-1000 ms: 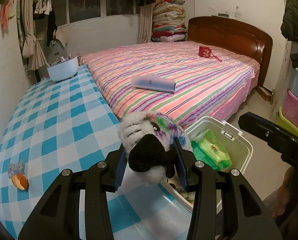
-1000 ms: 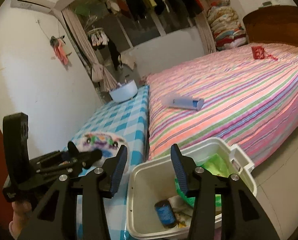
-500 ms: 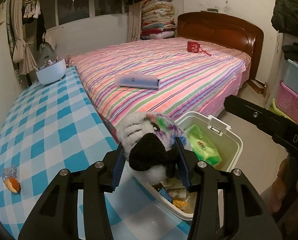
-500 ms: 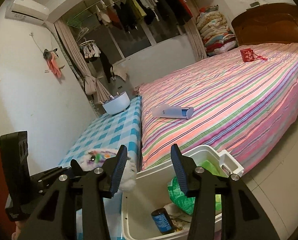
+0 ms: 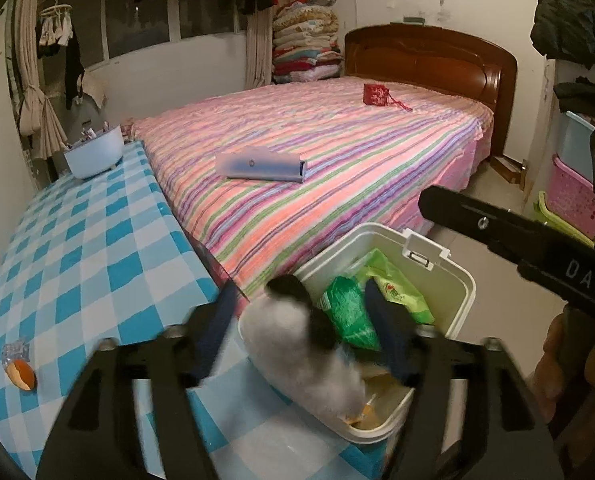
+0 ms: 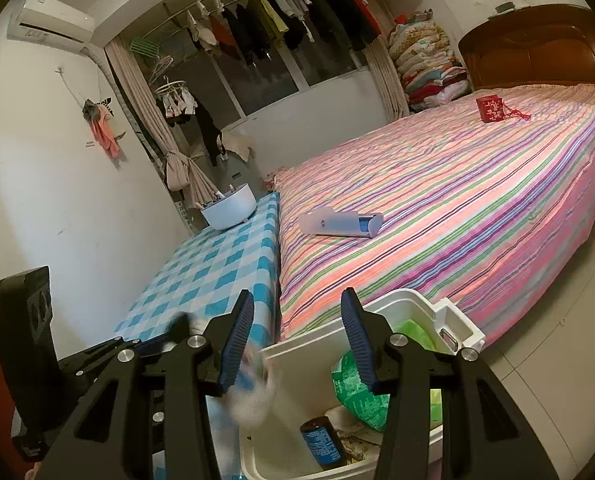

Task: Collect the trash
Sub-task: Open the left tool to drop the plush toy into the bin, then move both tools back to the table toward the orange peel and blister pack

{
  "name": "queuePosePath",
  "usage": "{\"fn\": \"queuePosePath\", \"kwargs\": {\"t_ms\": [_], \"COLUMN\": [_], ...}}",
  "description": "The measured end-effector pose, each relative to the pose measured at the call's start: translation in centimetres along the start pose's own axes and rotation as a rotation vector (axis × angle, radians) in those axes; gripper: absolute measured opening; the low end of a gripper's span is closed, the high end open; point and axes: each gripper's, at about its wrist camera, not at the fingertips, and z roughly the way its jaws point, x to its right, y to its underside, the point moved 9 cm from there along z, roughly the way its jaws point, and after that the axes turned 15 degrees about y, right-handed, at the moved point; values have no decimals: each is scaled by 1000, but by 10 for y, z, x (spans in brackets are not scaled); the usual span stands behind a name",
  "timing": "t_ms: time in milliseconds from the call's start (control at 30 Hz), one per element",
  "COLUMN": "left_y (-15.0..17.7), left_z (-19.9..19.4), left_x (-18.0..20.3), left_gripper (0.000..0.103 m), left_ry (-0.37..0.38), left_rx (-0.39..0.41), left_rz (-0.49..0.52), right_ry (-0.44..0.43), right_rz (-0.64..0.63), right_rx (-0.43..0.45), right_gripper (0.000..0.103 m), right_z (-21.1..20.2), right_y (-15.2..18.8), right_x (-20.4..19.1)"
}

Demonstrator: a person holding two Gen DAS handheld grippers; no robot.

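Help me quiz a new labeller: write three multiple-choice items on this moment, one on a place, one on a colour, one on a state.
1. The red pouch lies:
A on the table
B on the bed
C in a bin

2. The table has a cloth checked white and:
A blue
B red
C green

3. The left gripper, at the toy, is:
A shut on it
B shut beside it
C open around it

Key:
1 B, since the pouch sits on the striped cover near the headboard.
2 A, since the squares are blue and white.
3 C, since the jaws have just been opening and the toy hangs between them, with a gap to each pad.
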Motion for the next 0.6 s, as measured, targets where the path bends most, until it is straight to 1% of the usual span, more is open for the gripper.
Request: {"fn": "queuePosePath", "kwargs": {"t_ms": [67,133,233,267,300,500,600], "left_y": [-3,-5,-6,-4,-2,4,3], "left_z": [-5,-7,-9,-9,-9,-15,-32], "left_x": [-1,0,-1,-2,-3,-18,-30], "left_gripper": [80,89,90,90,90,90,90], "left_ry": [-20,-31,-60,-64,-67,-92,-120], "left_rx": [30,40,43,39,33,32,57], "left_rz": [12,32,57,61,60,41,14], "right_ry": [-3,-2,-3,-4,-5,-20,-31], "right_rz": [0,-1,0,1,2,-1,-4], "right_rx": [-4,-4,-3,-3,-1,2,2], "right_gripper": [45,45,47,52,53,54,54], "right_z": [1,1,1,1,1,4,7], "right_y": [1,1,1,1,1,0,1], "right_x": [0,0,0,0,-1,-14,-21]}}
